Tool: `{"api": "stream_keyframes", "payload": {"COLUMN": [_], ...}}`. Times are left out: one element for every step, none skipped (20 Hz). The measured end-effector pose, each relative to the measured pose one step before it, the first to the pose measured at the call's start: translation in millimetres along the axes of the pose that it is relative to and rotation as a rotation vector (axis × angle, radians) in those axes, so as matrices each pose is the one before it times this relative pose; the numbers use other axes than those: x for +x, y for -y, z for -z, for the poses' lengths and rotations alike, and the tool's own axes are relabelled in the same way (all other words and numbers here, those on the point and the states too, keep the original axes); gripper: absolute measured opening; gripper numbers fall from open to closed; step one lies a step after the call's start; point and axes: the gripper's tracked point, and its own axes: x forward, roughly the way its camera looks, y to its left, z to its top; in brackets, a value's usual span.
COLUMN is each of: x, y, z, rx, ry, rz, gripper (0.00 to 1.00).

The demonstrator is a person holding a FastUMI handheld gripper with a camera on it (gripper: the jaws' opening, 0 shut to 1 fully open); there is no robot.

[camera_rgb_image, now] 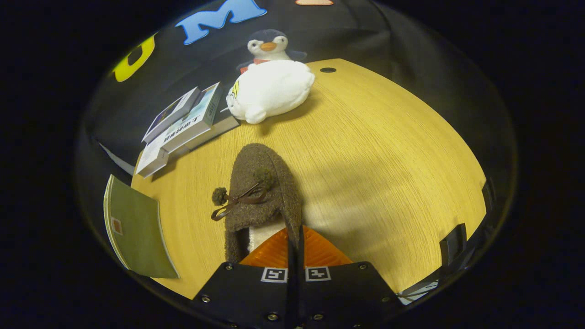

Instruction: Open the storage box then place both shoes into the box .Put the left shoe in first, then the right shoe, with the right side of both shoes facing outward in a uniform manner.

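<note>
A brown fuzzy shoe (263,183) with a white lining and a thin brown bow with two pom-poms points away from me, toe toward the books. My gripper (295,240) is shut on the right-hand rim of its opening, both fingers pressed together on the collar. The shoe hangs just ahead of the fingers over the wooden table (379,151) and throws a shadow to its right. At the near right, part of a clear container with a dark clip (452,244) shows; I cannot tell whether it stands open.
A white plush toy (269,89) lies at the table's far side with a penguin plush (268,45) behind it. A stack of books (185,121) sits far left, and a green booklet (135,228) lies near left. A small round hole (327,70) marks the far edge.
</note>
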Motion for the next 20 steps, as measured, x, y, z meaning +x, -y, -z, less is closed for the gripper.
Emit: {"api": "stream_keyframes", "payload": {"x": [-3.45,-3.9,-5.51,-5.99,-5.76,-6.48,-5.76,-6.32,-5.98,-4.81,-4.58,-5.1,-4.37,-4.39,-3.54,-3.44,-2.83,-2.47,-2.96,-2.3], "y": [-3.52,-4.72,-4.36,-5.63,-6.55,-6.69,-7.37,-8.21,-9.28,-8.19,-8.73,-9.18,-7.56,-8.86,-8.13,-8.92,-8.96,-9.35,-9.3,-10.08], "z": [-0.89,-1.37,-1.03,-1.26,-0.87,-1.32,-1.67,-1.73,0.2,-1.97,-0.39,-0.81,0.33,-0.02,0.61,0.5,1.24,0.59,1.3,1.21], "rx": [0.02187,0.01395,0.01235,0.00902,0.00608,0.00538,0.00199,0.00295,0.00204,0.00086,-0.00056,-0.00266,-0.00229,-0.0036,-0.00356,-0.00512,-0.00459,-0.00554,-0.00506,-0.00558], "ry": [0.00948,0.00394,0.00682,0.00673,0.00638,0.00971,0.01001,0.0092,0.00945,0.00986,0.00886,0.00658,0.00735,0.00553,0.00596,0.00428,0.00377,0.00315,0.00314,0.00114], "rz": [-0.00886,-0.00758,-0.007,-0.00598,-0.00645,-0.00687,-0.00738,-0.00594,-0.00609,-0.0063,-0.00574,-0.00527,-0.00466,-0.00466,-0.00481,-0.0048,-0.00544,-0.00616,-0.00686,-0.00716], "gripper": [0.0,0.0,0.0,0.0,0.0,0.0,0.0,0.0,0.0,0.0,0.0,0.0,0.0,0.0,0.0,0.0,0.0,0.0,0.0,0.0]}}
